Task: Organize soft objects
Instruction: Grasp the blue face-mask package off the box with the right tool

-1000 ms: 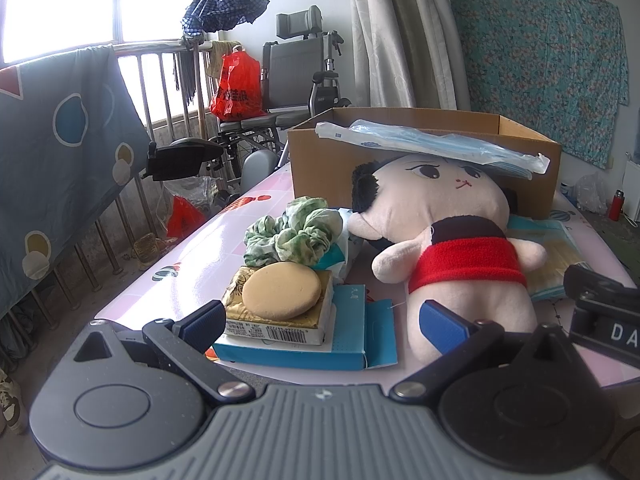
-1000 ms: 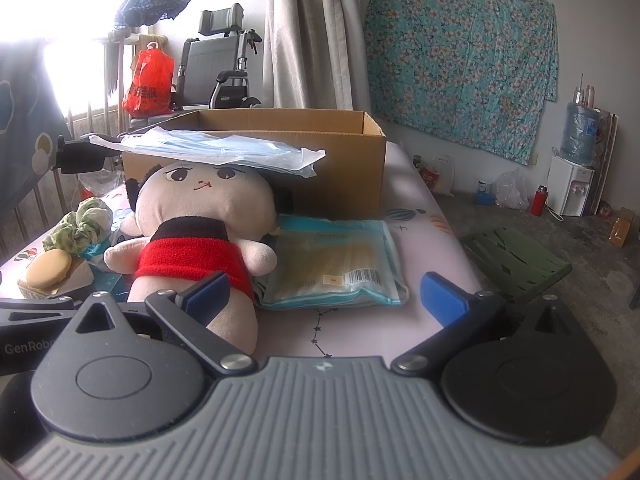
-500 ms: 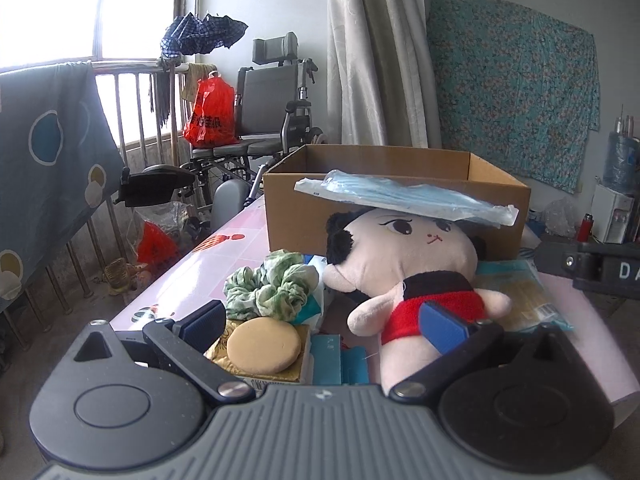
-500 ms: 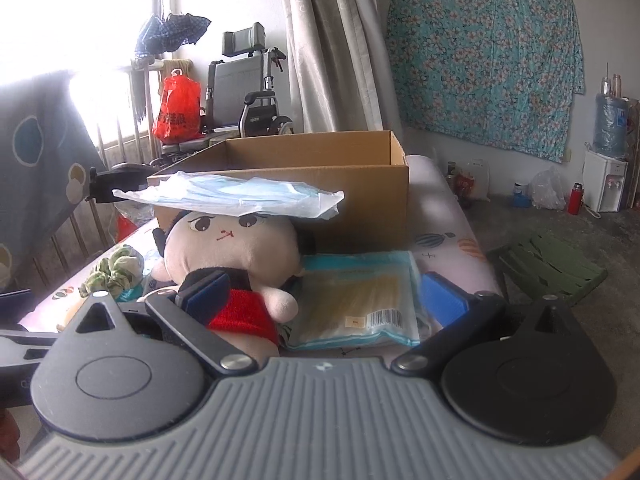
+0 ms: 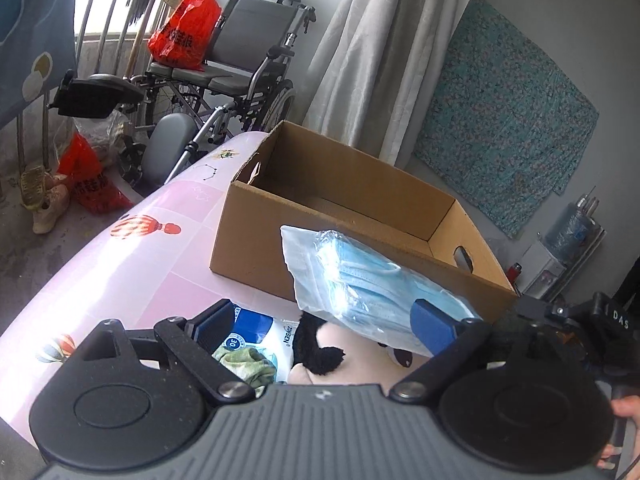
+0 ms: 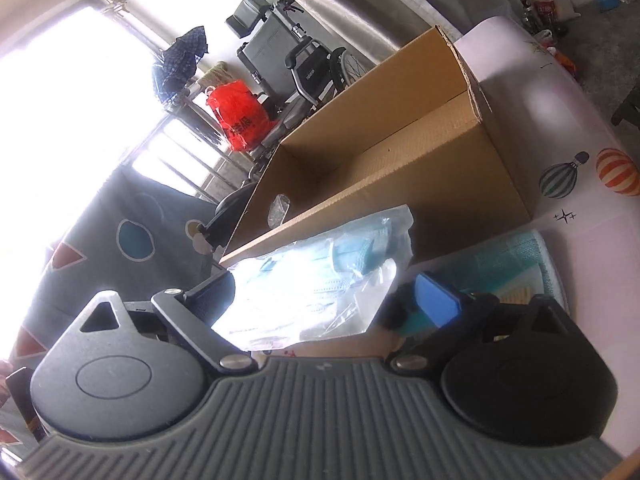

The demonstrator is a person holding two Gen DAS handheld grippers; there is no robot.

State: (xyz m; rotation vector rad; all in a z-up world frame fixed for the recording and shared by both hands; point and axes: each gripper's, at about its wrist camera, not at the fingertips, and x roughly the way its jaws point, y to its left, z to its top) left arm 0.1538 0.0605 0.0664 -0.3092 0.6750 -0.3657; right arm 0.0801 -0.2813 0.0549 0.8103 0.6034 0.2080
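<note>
Both grippers, left and right, hover open over a light, slippery mask pack; best pinched at its edge.

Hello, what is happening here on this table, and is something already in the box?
A person holds two grippers over a pink table to sort soft things into the cardboard box. Both the left gripper and the right gripper are open and hold nothing. The pack of blue face masks lies on the plush doll's head, against the box front. The visible part of the box holds only a small clear wrapper.
</note>
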